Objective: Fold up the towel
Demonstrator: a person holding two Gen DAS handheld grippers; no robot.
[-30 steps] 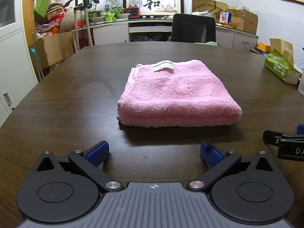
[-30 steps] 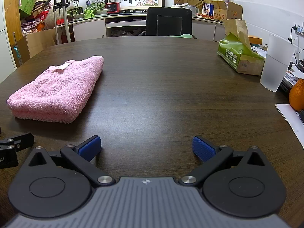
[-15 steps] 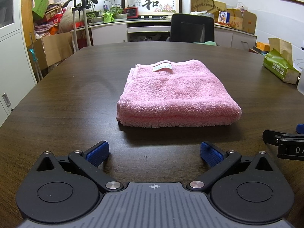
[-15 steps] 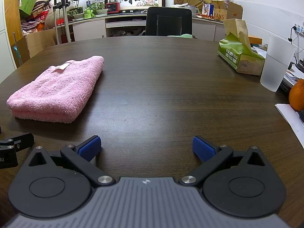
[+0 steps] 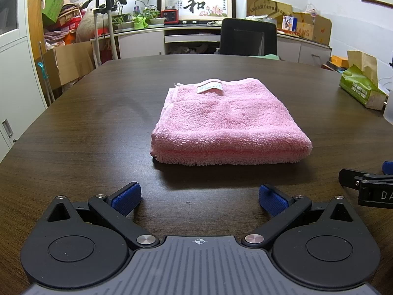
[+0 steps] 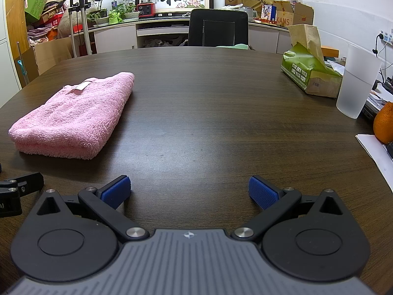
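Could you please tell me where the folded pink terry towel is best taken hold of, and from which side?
Probably at a near corner of the folded pink terry towel, coming in low from the near side. Its stacked layers show along that near edge, facing the open left claw, and its right end lies nearest the open right claw. The white label marks the far edge on the dark wooden table.

Left gripper (image 5: pixel 199 198): black linkage arms, blue ribbed fingertip pads (image 5: pixel 126 198), silver pivot screws, two round black discs, a grey ridged body with a small crosshair mark. Right gripper (image 6: pixel 189 192): the same build is seen. White lettering "DA" is noted on its side in the left view.
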